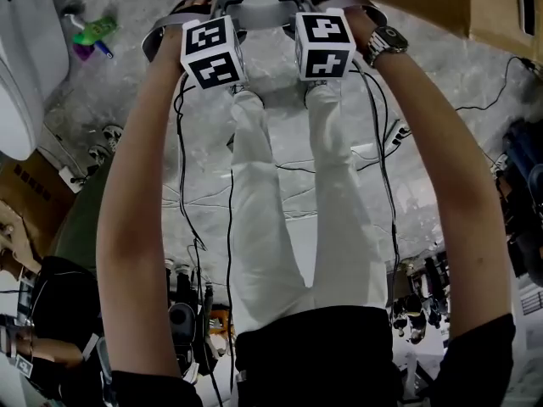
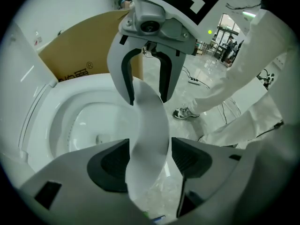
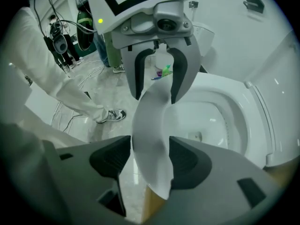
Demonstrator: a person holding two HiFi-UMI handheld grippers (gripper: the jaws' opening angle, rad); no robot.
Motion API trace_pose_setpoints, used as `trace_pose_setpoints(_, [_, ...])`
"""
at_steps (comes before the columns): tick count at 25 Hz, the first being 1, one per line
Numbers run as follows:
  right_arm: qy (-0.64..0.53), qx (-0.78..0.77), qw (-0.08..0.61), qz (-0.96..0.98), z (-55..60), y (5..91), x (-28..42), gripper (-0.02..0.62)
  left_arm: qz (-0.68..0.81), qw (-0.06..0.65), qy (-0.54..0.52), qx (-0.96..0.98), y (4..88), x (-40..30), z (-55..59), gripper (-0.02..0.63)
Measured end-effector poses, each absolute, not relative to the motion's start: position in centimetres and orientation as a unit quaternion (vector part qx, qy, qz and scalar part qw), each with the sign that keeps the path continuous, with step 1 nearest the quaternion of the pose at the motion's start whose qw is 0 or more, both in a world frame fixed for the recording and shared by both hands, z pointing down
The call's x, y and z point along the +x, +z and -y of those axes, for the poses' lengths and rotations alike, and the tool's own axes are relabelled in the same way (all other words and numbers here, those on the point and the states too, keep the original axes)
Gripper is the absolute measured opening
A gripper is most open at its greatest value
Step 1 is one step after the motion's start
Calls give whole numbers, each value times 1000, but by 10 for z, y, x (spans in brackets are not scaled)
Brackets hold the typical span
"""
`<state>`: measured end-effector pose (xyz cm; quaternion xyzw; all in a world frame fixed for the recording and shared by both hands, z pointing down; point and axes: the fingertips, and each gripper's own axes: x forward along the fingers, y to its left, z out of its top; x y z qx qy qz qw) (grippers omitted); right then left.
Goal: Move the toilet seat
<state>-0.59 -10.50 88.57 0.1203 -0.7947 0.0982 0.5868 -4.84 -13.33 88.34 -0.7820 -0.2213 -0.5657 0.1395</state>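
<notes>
- My left gripper points steeply down with its jaws spread wide. The white plastic toilet seat passes between its dark ribbed pads, but they do not clamp it. There is a clear gap on one side.
- My right gripper is in the same state: jaws wide, the seat's front arc between them, nothing gripped.
- The two grippers sit side by side on that front arc, close together, one jaw of each inside the ring and one outside.
- Just beyond the seat is the white ceramic bowl, open and empty. The seat lies low over it. I cannot tell whether it rests on the rim.
- Farther off are a brown cardboard box behind the toilet and the grey marbled floor.
- Judgement on progress: the seat looks lowered to its place and the hold is let go, so the move is nearly finished.
- What is left: lift both grippers clear without dragging the seat, then check that it lies flat.
</notes>
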Motion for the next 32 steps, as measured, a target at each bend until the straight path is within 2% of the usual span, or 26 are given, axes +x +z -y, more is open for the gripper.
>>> trace_pose_setpoints(10, [80, 97, 619, 775, 106, 899, 0, 245, 256, 163, -572, -762, 892, -41, 131, 270])
trace_pose_setpoints(18, [126, 70, 614, 776, 105, 903, 0, 249, 275, 143, -568, -762, 898, -40, 129, 270])
trace_pose_setpoints(26, [94, 88, 628, 767, 105, 899, 3, 250, 272, 172, -557, -766, 892, -37, 128, 272])
trace_pose_setpoints(32, [103, 79, 623, 771, 106, 891, 2, 249, 273, 163, -551, -772, 885, -37, 129, 270])
